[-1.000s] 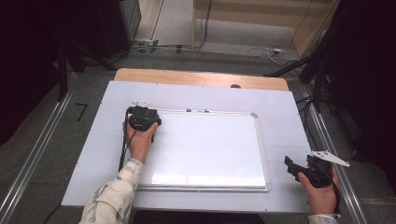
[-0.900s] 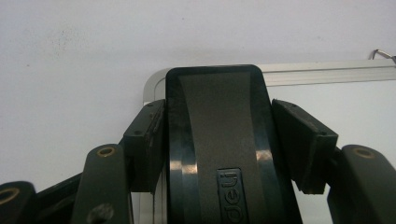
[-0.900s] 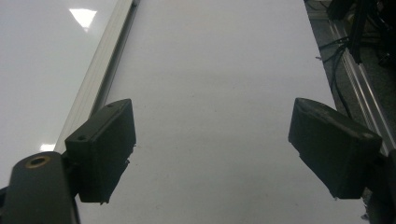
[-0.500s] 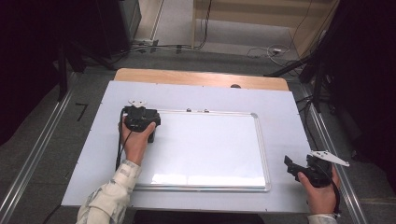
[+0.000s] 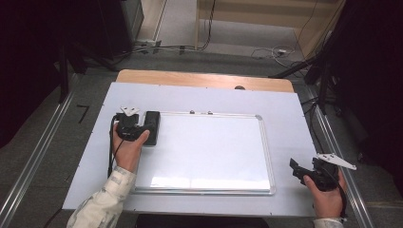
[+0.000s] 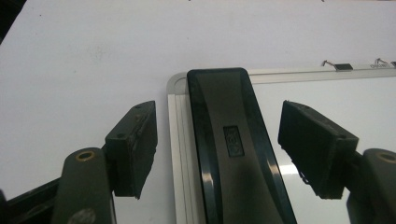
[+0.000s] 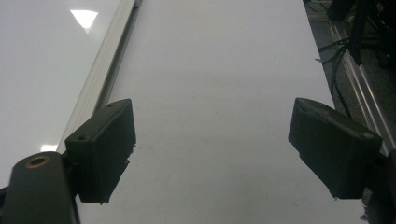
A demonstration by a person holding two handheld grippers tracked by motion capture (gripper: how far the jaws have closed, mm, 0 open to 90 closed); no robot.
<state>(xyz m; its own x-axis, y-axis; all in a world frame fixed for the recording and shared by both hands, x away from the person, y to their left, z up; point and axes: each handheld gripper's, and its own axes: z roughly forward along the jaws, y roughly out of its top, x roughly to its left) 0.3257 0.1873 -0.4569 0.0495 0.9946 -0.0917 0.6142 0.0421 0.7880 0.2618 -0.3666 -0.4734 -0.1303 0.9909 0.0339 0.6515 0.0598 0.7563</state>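
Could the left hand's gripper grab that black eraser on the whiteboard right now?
Probably yes. The left gripper has just been opening, and its fingers stand apart on either side of the black eraser at the whiteboard corner, pressing nothing, with nothing in between.

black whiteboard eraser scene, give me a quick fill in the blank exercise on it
1. The black oblong eraser lies on the ______ corner of the white metal-framed whiteboard in the high view.
2. The left gripper has its jaws ______, one on each side of the eraser, touching neither side.
3. The right gripper hovers over the ______ tabletop with nothing between its jaws.

Missing words: far left; open; white
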